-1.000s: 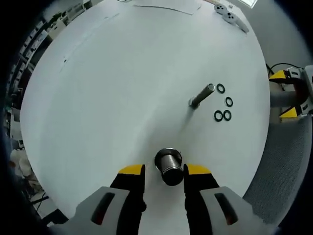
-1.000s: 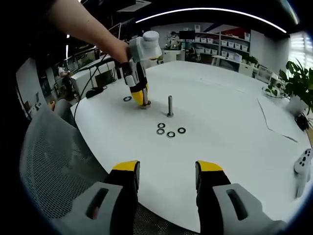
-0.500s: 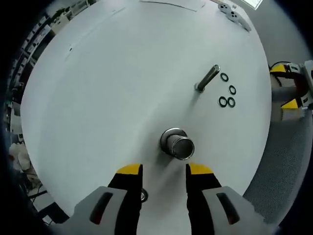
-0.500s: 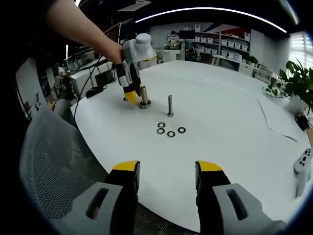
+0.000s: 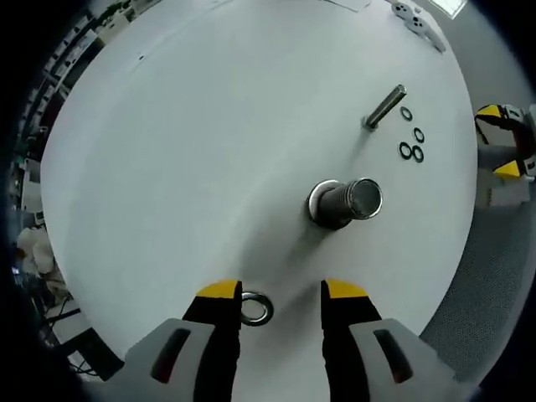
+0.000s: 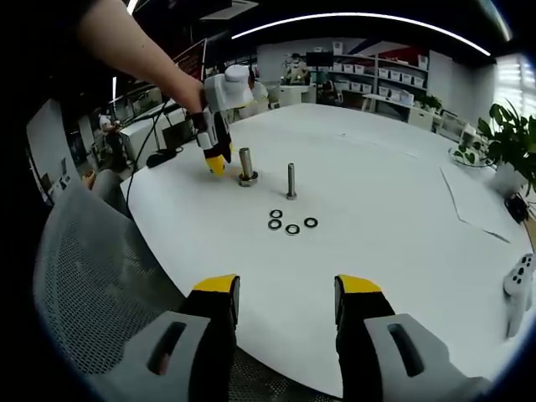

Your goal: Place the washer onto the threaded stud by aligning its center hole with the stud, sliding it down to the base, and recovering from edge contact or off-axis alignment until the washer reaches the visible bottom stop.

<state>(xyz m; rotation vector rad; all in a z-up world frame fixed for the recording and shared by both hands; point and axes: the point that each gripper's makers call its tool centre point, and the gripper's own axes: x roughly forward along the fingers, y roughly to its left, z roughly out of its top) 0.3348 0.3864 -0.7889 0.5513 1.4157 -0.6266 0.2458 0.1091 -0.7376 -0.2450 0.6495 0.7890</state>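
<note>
Left gripper [image 5: 273, 293] jaws spread, hovering over a loose washer [image 5: 255, 308] lying flat on the white bench [image 5: 184, 159]. Thick threaded stud [image 5: 345, 203] stands beyond it. Right gripper [image 6: 287, 293] spread, empty, near bench edge; four small washers [image 6: 292, 224] beside thin stud [image 6: 291, 181].

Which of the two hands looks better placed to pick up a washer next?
Left, probably: the left gripper has a loose silver metal washer lying between its open fingers. The right gripper hangs back at the white round table's edge.
</note>
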